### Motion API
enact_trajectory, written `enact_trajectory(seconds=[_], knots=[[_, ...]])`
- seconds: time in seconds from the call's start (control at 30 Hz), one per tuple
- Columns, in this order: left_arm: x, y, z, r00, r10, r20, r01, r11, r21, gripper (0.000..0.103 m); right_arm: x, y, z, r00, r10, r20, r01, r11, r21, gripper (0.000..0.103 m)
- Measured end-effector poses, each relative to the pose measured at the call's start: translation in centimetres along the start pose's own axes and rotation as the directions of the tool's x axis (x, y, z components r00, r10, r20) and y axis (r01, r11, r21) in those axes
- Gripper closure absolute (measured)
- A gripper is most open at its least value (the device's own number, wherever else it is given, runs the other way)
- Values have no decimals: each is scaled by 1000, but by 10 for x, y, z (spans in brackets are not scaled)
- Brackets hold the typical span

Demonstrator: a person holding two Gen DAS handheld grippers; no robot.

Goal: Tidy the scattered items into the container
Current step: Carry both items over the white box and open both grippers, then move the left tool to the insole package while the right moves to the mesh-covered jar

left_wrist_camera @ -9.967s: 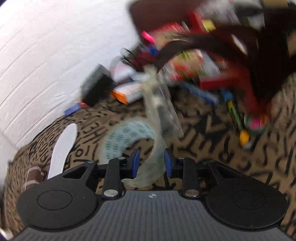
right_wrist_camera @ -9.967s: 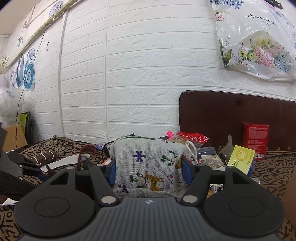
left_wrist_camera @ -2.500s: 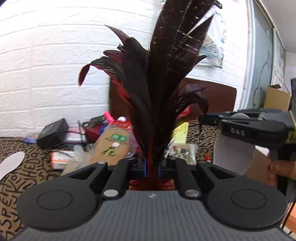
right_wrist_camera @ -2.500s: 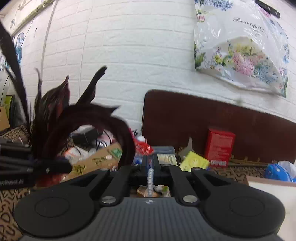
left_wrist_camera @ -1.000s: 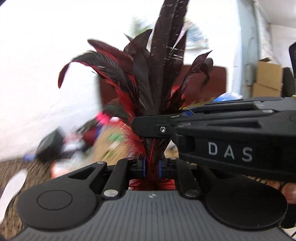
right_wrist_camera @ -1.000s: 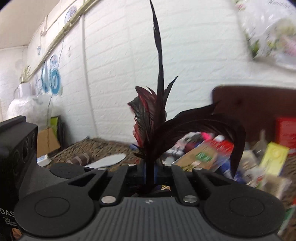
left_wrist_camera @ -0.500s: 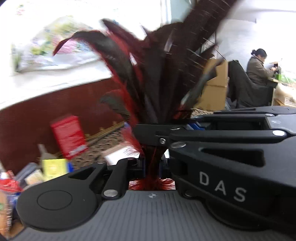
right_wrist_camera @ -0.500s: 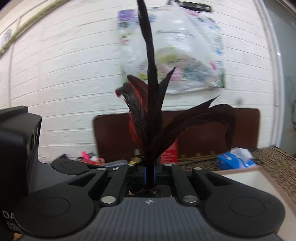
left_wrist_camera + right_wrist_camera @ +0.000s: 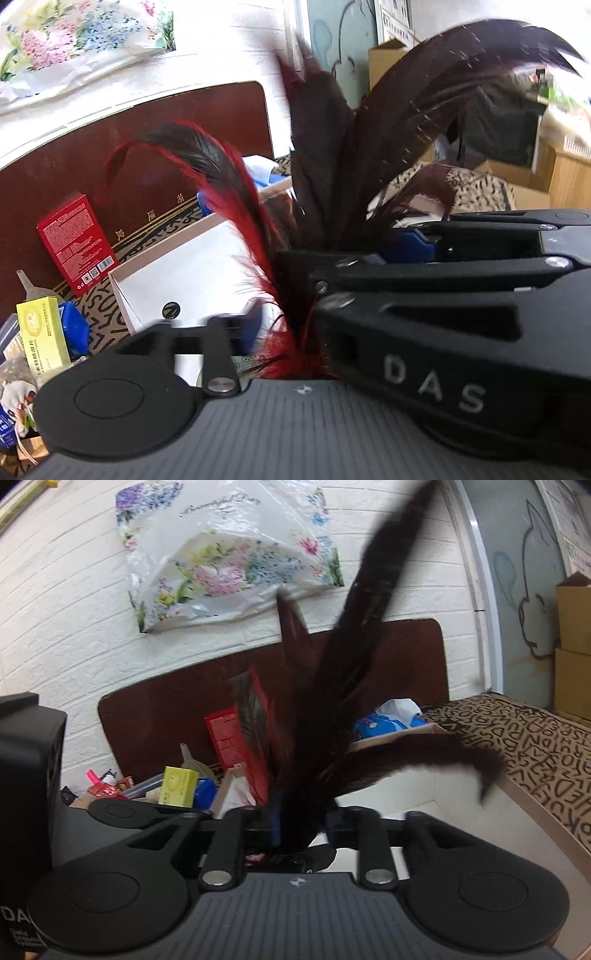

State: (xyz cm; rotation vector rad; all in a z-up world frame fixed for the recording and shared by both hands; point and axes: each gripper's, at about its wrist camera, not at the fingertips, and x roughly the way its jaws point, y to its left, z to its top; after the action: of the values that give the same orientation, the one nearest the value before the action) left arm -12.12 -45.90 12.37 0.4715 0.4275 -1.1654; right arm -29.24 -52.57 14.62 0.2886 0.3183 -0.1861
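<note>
Both tongs have just been opened: the left tongs (image 9: 291,328) and right tongs (image 9: 301,821) are parted around the feather shuttlecock (image 9: 314,738), released over the white box (image 9: 184,266); it is likely dropped inside.

Feather bunch (image 9: 317,738) upright between the jaws of the right gripper (image 9: 301,821), above the near edge of the open box (image 9: 443,794). Left gripper (image 9: 284,328) just beside, crossed in front by the right gripper's body in the left wrist view. Tissue pack (image 9: 391,720) behind the box's far wall. Carton (image 9: 75,243) left of the box, leaning on the headboard (image 9: 147,140). Small packet (image 9: 42,341) nearer and further left, among loose clutter. Plastic bag (image 9: 229,554) on the wall above the headboard. Patterned cover (image 9: 517,738) right of the box.
</note>
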Motion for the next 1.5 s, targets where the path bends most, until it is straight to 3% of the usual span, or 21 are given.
enact_trajectory(seconds=[0.03, 0.1, 0.17, 0.2, 0.23, 0.4, 0.53, 0.67, 0.8, 0.9, 1.07, 1.17, 1.3, 1.37, 1.5], knots=[[-1, -1, 0, 1000, 6, 4, -6, 1000, 4, 23, 0, -1, -1, 1000, 3, -2, -3, 1000, 11, 64], [-3, 0, 0, 1000, 19, 1, -19, 1000, 4, 12, -2, -1, 0, 1000, 0, 8, 0, 1000, 17, 60], [-6, 0, -2, 1000, 30, 2, -30, 1000, -3, 5, -5, -1, 0, 999, -20, 25, 19, 1000, 14, 38], [-9, 1, -3, 999, 38, 14, -38, 999, -9, 0, -6, 0, 0, 999, -32, 35, 31, 999, 17, 12], [-13, 2, -3, 998, 49, 31, -48, 999, -12, 0, -10, 1, -1, 998, -40, 52, 39, 999, 11, 4], [-21, 11, 0, 996, 78, 32, -77, 997, -18, 0, -20, 10, 2, 995, -46, 84, 49, 998, -33, 4], [-30, 12, 11, 997, 69, 21, -70, 996, 47, 0, -30, 14, 6, 991, -63, 115, 67, 997, -35, 1], [-29, 8, 33, 995, 83, -46, -76, 987, 145, 0, -41, 13, 13, 984, -89, 154, 92, 996, -10, 0], [-30, 14, 37, 991, 92, -94, -76, 985, 157, 0, -49, 7, 18, 979, -117, 165, 119, 993, -1, 0], [-37, 28, 38, 993, 94, -69, -84, 987, 139, 0, -52, 3, 16, 977, -131, 170, 132, 991, 9, 0], [-84, 42, 39, 991, 119, 65, -125, 987, 100, 0, -60, 3, 19, 973, -120, 197, 113, 992, 47, 0], [-100, 50, 39, 977, 158, 145, -170, 983, 74, 0, -65, 8, 25, 968, -101, 232, 88, 994, 66, 0], [-124, 69, 23, 957, 214, 197, -219, 976, 7, 0, -73, 29, 39, 961, -64, 268, 58, 998, 32, 0], [-137, 70, 17, 943, 262, 205, -261, 965, -32, 0, -72, 45, 41, 962, -29, 272, 30, 1000, -2, 0], [-156, 81, -35, 909, 377, 179, -368, 926, -83, 0, -59, 92, 31, 968, 76, 240, -57, 995, -84, 0]])
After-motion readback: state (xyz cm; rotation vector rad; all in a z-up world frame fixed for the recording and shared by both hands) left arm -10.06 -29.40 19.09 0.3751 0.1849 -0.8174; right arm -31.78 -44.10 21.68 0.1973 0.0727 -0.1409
